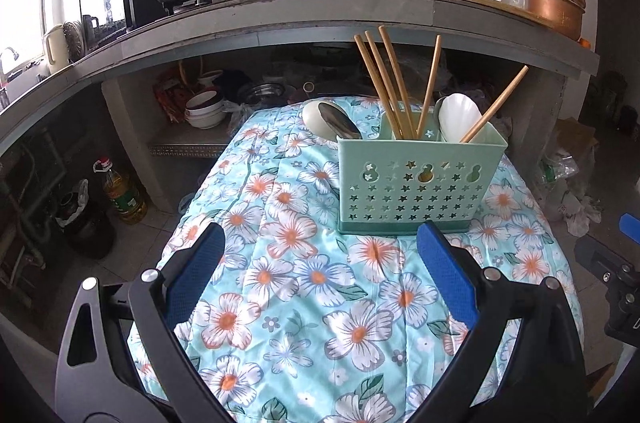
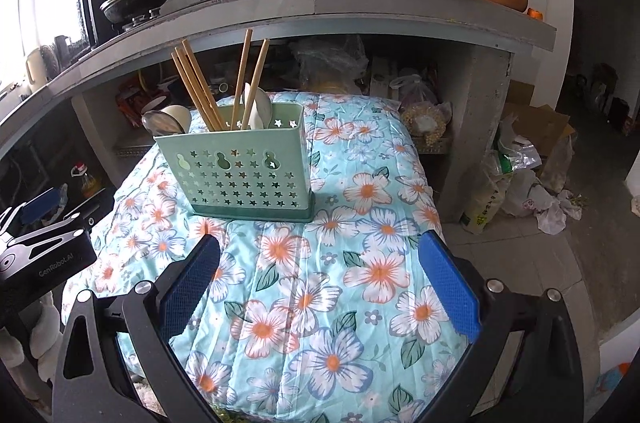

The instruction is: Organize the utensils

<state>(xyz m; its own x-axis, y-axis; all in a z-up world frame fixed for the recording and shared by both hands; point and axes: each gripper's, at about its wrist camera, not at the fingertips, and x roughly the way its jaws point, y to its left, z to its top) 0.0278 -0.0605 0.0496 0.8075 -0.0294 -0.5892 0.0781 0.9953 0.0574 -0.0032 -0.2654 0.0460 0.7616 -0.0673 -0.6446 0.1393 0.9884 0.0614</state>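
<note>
Five chopsticks (image 1: 394,83) (plus spoons (image 1: 458,117)) fill the caddy (image 1: 420,179).

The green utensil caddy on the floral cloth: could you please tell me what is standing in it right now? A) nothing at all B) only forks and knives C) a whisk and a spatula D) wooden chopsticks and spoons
D: the green utensil caddy holds several wooden chopsticks leaning upright, with a metal spoon at its left end and a white spoon further right; no forks, knives, whisk or spatula show.
</note>
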